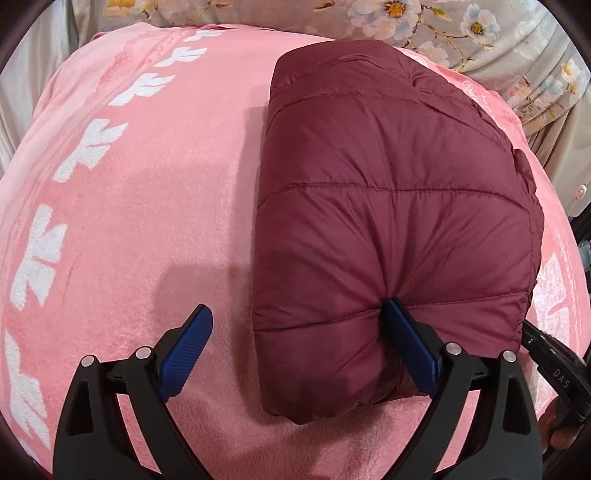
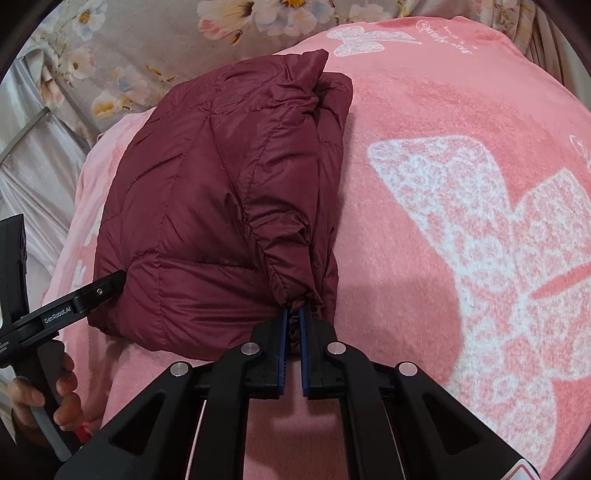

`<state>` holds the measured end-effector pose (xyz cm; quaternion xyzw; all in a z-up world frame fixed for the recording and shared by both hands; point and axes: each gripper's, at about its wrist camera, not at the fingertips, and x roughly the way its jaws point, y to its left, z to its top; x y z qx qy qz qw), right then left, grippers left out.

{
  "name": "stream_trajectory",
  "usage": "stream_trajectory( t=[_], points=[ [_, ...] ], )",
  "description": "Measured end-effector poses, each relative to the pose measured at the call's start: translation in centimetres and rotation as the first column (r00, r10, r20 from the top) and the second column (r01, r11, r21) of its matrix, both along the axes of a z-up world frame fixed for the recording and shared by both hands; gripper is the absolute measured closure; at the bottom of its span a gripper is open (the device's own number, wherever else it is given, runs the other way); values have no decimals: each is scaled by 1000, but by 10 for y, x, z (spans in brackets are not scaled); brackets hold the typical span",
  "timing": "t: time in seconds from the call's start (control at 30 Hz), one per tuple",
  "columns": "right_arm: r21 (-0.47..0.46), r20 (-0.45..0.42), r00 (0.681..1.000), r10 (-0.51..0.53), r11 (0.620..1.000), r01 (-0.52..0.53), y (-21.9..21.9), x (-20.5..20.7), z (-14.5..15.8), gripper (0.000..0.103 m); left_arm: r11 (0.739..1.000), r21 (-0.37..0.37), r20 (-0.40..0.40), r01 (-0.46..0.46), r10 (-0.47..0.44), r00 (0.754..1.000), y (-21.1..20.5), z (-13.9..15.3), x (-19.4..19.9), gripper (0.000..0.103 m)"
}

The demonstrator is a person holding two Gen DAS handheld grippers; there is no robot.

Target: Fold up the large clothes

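Maroon quilted jacket [image 1: 391,221], folded into a compact bundle, lying on pink blanket [image 1: 147,221] spread over a bed. Near edge of bundle engaged by both tools.

Left hand-held gripper [image 1: 299,321]: jaws spread wide. Right finger [image 1: 410,347] pressed into the jacket's near edge, denting the padding; left finger [image 1: 184,350] clear of the fabric, over bare blanket. Nothing clamped.

Right hand-held gripper [image 2: 293,314]: jaws closed, pinching a gathered, puckered hem of the jacket at its near right corner. Blue pads nearly meeting, fabric caught between them.

Person's hand [image 2: 48,395] seen at lower left of the right wrist view, wrapped round the handle of the left tool.

Jacket surface: horizontal and vertical stitch lines, puffed panels, loose layered folds along the right side. Left side a smooth, straight fold.

Blanket: white butterfly pattern [image 2: 491,258] to the right of the jacket, row of smaller white motifs [image 1: 92,144] to the left.

Beyond the far edge of the blanket: grey floral fabric [image 1: 461,33].
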<state>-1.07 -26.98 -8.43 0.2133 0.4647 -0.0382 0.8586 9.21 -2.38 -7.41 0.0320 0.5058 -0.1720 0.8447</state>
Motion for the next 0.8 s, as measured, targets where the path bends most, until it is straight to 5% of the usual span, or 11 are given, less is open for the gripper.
stream_trajectory(
  t=[0.17, 0.53, 0.63, 0.8],
  points=[
    [6, -26, 1000, -14, 1000, 15, 0, -3, 12, 97, 1000, 22, -1, -7, 7, 1000, -4, 3, 1, 11],
    [-212, -4, 1000, -8, 977, 7, 14, -6, 63, 89, 998, 60, 3, -11, 11, 1000, -8, 14, 1, 11],
    [-226, 4, 999, -37, 974, 37, 7, -7, 72, 77, 999, 47, -6, -14, 14, 1000, -4, 26, 1, 14],
    [-217, 83, 996, -37, 975, 55, 2, 3, 101, 76, 999, -37, 61, -36, 38, 997, 5, 73, 16, 14]
  ],
)
